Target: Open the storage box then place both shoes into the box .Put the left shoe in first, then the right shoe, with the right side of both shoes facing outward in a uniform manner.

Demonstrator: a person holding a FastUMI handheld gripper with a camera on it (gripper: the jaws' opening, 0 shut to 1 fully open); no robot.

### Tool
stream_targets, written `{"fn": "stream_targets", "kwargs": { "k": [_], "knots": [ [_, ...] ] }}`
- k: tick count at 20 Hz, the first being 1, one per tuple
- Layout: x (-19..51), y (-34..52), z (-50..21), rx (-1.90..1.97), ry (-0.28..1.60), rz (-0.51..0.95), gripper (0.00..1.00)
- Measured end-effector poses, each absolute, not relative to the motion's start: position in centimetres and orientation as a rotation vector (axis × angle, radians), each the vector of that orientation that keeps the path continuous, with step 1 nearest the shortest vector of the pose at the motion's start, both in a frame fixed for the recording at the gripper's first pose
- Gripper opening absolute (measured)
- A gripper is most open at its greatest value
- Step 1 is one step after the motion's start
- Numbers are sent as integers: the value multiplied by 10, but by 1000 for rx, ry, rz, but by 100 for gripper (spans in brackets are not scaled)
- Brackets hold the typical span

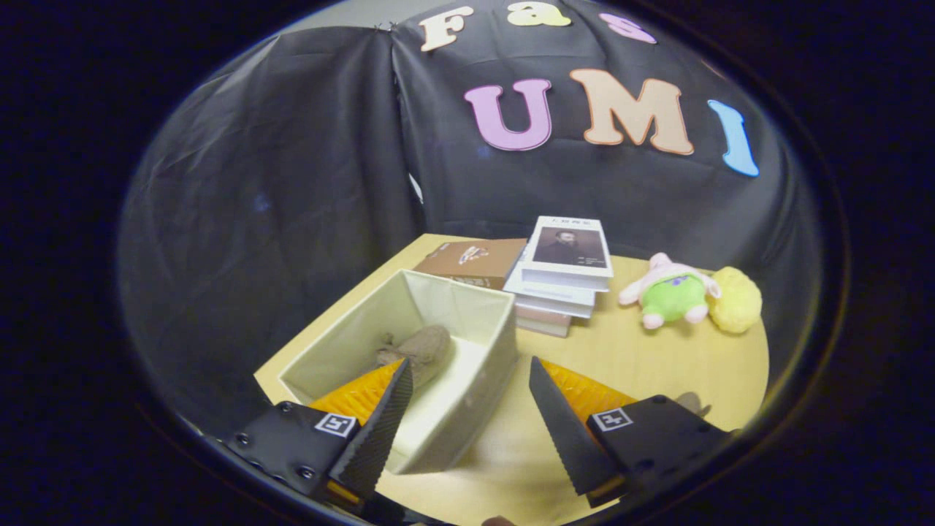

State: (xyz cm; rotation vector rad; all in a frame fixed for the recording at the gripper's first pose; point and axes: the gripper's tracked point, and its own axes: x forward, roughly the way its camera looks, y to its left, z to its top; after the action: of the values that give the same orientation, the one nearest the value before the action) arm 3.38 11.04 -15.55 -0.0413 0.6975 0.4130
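A: Storage box (467, 380) status?

B: It sits open on the yellow table (657, 365), top uncovered, pale fabric walls upright. One tan shoe (420, 349) lies inside on the box floor, towards the back half of the box. Which shoe of the pair cannot be told from this view.

A: Gripper?

B: The gripper (467, 409) has its fingers spread wide apart, gripping nothing. The left finger reaches over the box interior with its tip just beside the shoe; contact cannot be confirmed. The right finger is outside the box, over bare tabletop. The near right wall of the box falls between the two fingers.

A: Second shoe?

B: A small tan shape (690, 403) peeks out behind the right finger's mount, on the table. Too little is visible to identify it.

A: Other items?

B: Beyond the box, a brown book (475, 261) lies flat, touching or just beside a stack of books (559, 281). A plush toy (672, 292) with a green body lies farther right, against a yellow fluffy item (736, 299).
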Motion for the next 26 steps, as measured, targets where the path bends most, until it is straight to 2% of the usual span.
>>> {"fn": "stream_targets", "kwargs": {
  "k": [14, 26],
  "knots": [
    [23, -97, -183, -85, 704, 132, 100],
    [-3, -206, -268, -109, 877, 45, 100]
  ]
}}
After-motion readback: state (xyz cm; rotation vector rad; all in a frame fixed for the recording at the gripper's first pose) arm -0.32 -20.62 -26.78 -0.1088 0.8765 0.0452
